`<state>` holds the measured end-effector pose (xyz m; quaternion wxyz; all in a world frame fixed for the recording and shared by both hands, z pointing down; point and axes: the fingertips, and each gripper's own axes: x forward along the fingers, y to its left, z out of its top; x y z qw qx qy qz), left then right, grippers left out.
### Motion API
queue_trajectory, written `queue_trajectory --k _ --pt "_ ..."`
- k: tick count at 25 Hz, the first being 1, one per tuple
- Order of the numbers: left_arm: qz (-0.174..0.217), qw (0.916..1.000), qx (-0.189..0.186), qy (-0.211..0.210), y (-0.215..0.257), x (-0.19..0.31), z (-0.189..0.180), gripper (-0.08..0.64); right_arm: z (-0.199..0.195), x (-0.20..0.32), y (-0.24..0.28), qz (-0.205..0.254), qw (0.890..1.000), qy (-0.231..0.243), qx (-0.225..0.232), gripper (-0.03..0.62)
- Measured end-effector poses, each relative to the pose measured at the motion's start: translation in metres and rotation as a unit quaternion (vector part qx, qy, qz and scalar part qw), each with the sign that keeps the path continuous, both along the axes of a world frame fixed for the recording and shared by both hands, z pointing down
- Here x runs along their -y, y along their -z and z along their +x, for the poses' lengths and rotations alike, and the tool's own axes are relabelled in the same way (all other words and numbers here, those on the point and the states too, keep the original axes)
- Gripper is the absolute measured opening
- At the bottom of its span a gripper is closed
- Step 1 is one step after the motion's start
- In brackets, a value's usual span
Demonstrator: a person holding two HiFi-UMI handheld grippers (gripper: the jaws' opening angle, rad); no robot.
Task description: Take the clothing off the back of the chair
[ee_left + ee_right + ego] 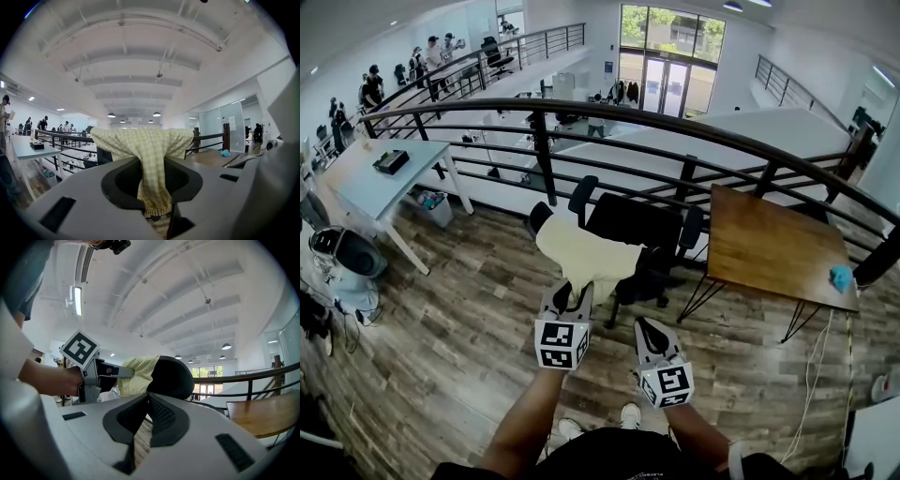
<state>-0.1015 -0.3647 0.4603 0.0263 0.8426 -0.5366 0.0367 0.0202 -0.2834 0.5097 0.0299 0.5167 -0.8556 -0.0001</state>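
A pale yellow checked garment (586, 258) hangs over the back of a black office chair (637, 230). My left gripper (572, 298) is at the garment's lower hanging part. In the left gripper view the garment (140, 143) drops between the two jaws, and my left gripper (157, 213) pinches it near the hem. The right gripper view shows the left gripper's fingers (123, 373) on the garment (138, 371), beside the chair back (171, 376). My right gripper (645, 325) hovers level, to the right of the left one and short of the chair. Its jaws (147, 399) are together and hold nothing.
A curved black railing (675, 127) runs behind the chair. A wooden table (769, 248) with a small blue thing (841, 277) stands to the right. A white desk (375, 178) and a round bin (347, 253) stand at the left. Several people stand far off at the left.
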Motion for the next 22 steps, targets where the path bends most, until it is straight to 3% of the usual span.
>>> queue_trajectory --k 22 --pt "-0.009 0.9996 0.002 -0.027 -0.009 -0.034 -0.022 0.067 -0.029 -0.02 0.0 0.006 1.0 -0.014 -0.009 0.021"
